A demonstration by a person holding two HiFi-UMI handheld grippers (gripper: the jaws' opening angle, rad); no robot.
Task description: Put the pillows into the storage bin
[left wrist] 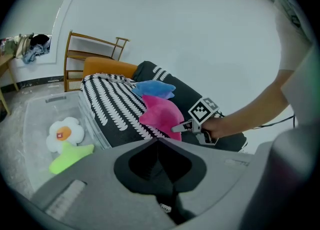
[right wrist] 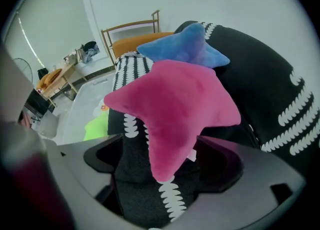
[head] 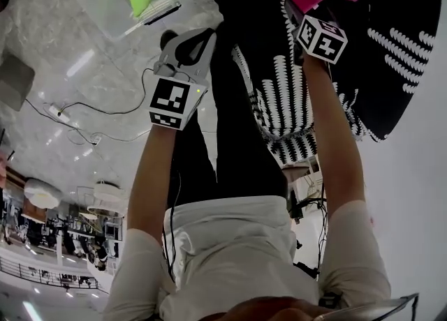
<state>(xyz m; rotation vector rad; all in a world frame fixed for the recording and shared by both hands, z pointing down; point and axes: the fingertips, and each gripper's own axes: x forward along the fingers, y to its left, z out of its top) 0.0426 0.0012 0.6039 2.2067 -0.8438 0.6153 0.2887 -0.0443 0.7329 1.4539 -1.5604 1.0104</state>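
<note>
Jaws of the right tool [right wrist: 165, 160] stand spread around the lower tip of the pink star pillow [right wrist: 175, 104], not pressing it; left tool [left wrist: 158, 142] is pressed together, empty.

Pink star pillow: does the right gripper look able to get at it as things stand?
Probably yes. The right gripper stands with its jaws apart, and one arm of the pink star pillow lies between them, with nothing in the way.

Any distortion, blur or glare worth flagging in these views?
Both gripper views: heavy fisheye bending, black vignetted corners. Right gripper view: pink star-shaped plush pillow sharp; blurred reddish smear at lower left. Head view: glare streaks on the shiny floor at left.
</note>
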